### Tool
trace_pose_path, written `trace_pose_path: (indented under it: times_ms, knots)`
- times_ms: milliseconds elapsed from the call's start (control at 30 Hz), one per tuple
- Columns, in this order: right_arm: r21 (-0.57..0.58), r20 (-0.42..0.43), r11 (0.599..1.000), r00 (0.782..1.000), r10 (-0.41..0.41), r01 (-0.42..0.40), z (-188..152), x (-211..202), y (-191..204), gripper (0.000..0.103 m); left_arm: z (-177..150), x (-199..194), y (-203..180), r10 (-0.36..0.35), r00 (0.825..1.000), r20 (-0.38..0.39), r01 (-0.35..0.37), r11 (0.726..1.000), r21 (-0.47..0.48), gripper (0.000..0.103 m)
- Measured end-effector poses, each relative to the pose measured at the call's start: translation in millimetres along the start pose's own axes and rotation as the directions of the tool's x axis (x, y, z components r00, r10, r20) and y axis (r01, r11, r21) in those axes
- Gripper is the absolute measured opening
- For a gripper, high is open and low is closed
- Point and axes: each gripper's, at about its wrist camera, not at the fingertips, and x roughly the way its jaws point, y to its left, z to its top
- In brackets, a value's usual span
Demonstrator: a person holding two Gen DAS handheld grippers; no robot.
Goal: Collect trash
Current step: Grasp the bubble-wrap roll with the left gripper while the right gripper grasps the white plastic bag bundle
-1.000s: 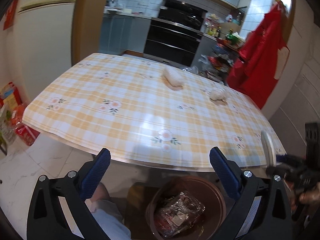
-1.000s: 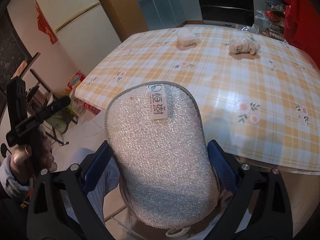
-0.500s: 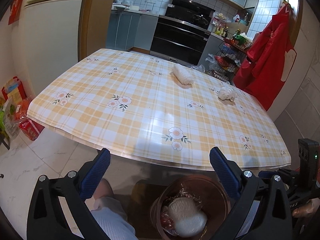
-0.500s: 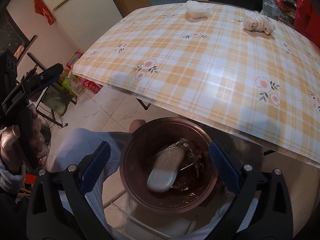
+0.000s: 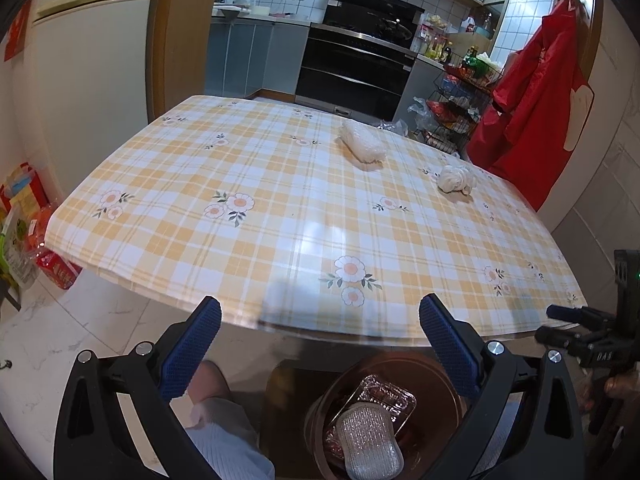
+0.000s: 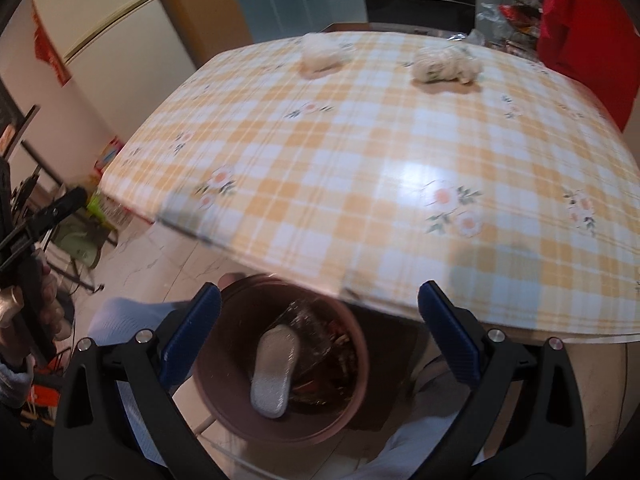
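We hold both tools over the near edge of the tabletop, which wears a yellow checked cloth with flowers. The left tool has its 2 blue-padded fingers spread wide with nothing between them; the right tool is likewise spread and empty.

Below the near edge of the tabletop sits a brown round bin, low and between the fingers of each tool in its own view. Inside it lies a silvery bubble-wrap pouch, resting on a crumpled clear plastic tray and other dark scraps. In the left wrist view the pouch sits near the bottom of the frame, slightly right of centre; in the right wrist view it lies a little left of centre, well below the fingertips.

2 pieces of trash lie on the far part of the tabletop, well apart from both tools: a white bubble-wrap roll to the left and a crumpled white wad to its right, nearer the right edge. The right wrist view is blurred, yet shows the same 2 items at the far side.

A pale trouser knee shows beside the bin. A red garment hangs at the far right.
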Motion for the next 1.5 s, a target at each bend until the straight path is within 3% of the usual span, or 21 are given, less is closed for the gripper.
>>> trace_pose_path:
  times_ms: [200,400,733,833,1000,1167,1333,1500]
  knots:
    - [0.016,0.029,0.998,0.998,-0.061,0.06,18.0,4.5,-30.8,0.097,21.1,25.9,-10.3,-0.013,1.0,-0.019,0.014,0.999,0.03,0.097]
    - [0.027,0.037,0.995,0.995,-0.094,0.093,42.1,25.4,-63.3,0.097,61.3,80.2,-20.6,-0.061,0.997,-0.055,0.062,0.998,0.028,0.097]
    - [0.051,0.071,0.99,0.989,-0.133,0.129,100.3,77.5,-114.4,0.097,203.9,253.8,-49.9,-0.109,0.993,-0.034,0.108,0.994,-0.018,0.096]
    - [0.045,0.088,0.989,0.986,-0.144,0.14,116.7,84.8,-126.1,0.097,226.4,303.9,-55.0,-0.095,0.993,-0.064,0.093,0.995,-0.042,0.087]
    - [0.046,0.104,0.987,0.982,-0.158,0.154,142.8,95.1,-147.5,0.097,244.4,360.8,-60.7,-0.027,0.994,-0.102,0.025,1.0,-0.018,0.086]
    - [0.065,0.123,0.984,0.977,-0.172,0.165,166.8,100.3,-162.2,0.097,247.2,384.6,-59.9,-0.044,0.988,-0.148,0.039,0.999,-0.033,0.077]
    - [0.056,0.158,0.985,0.973,-0.168,0.161,198.1,107.6,-162.7,0.097,238.3,378.6,-61.1,-0.045,0.989,-0.143,0.053,0.997,0.052,0.038]
    - [0.015,0.2,0.983,0.963,-0.182,0.182,232.0,122.4,-152.9,0.097,227.4,354.0,-56.8,-0.079,0.992,-0.098,0.09,0.99,0.105,0.028]
